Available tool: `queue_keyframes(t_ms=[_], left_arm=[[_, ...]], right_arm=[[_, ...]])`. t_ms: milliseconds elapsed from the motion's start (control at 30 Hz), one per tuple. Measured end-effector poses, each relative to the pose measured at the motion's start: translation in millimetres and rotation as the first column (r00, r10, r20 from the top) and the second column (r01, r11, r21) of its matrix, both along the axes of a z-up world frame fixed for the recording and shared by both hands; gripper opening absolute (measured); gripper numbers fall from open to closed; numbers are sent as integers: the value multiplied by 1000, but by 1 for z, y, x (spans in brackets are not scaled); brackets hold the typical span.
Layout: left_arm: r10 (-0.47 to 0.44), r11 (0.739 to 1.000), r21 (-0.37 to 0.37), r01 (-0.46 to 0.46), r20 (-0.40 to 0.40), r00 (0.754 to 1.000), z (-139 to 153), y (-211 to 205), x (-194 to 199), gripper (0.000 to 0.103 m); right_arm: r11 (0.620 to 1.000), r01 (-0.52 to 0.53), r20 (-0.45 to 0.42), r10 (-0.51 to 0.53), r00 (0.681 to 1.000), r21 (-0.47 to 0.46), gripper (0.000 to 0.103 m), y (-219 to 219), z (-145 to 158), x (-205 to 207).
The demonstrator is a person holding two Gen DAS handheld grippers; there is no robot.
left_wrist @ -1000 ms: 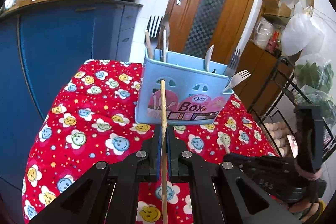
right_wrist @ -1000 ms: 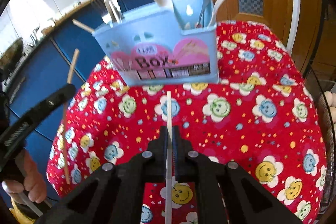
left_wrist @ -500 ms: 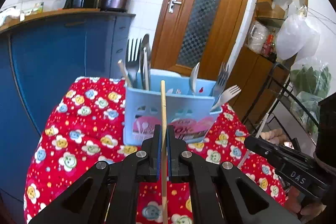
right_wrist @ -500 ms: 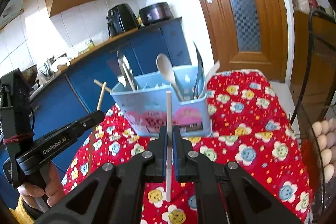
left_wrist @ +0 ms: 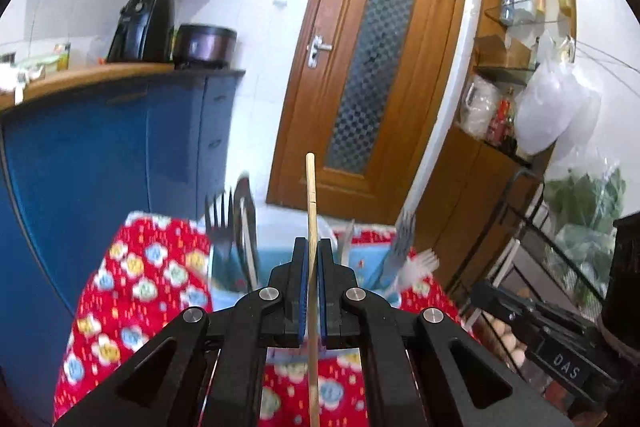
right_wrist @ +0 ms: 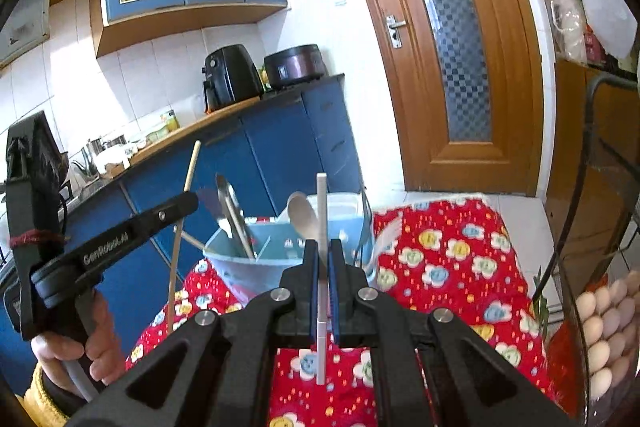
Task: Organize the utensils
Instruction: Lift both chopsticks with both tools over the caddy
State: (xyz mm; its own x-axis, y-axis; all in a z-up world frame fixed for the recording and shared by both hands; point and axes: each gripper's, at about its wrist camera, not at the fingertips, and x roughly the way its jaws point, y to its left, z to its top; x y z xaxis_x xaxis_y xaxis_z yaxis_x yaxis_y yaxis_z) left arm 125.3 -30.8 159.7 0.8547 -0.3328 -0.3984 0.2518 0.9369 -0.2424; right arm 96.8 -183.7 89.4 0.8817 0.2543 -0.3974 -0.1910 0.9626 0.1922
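My left gripper (left_wrist: 313, 247) is shut on a wooden chopstick (left_wrist: 311, 195) that stands up past its tips. My right gripper (right_wrist: 323, 247) is shut on a white chopstick (right_wrist: 321, 203), also upright. Both are raised above and in front of the light blue utensil box (right_wrist: 224, 259) on the red flowered tablecloth (right_wrist: 448, 267). The box (left_wrist: 360, 259) holds forks (left_wrist: 219, 223), a wooden spoon (right_wrist: 301, 213) and other cutlery. In the right wrist view the left gripper (right_wrist: 176, 205) shows at the left, a hand (right_wrist: 92, 343) on its grip, with the wooden chopstick (right_wrist: 185, 195) crossing it.
Blue kitchen cabinets (left_wrist: 100, 147) with an air fryer (left_wrist: 142, 27) and a cooker (left_wrist: 204, 43) on the counter stand left of the table. A wooden door (left_wrist: 376, 75) is behind. A wire rack with eggs (right_wrist: 604, 335) and bags stands at the right.
Both grippers have risen with their chopsticks and tilted up. The utensil box has sunk low in both views, now partly hidden behind the fingers.
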Motion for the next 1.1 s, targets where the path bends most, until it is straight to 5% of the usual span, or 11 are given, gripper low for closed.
queue_keyframes(t_ms=[367,1100], left_arm=[[98,994,-59,-88,187,977,37,0,43,4],[233,971,-19,-240,328,915,-11,-8,71,4]], right_arm=[[999,5,62,-3,998,-33,6,2,27,30],[995,32,104,-21,994,-97,6,12,26,80]])
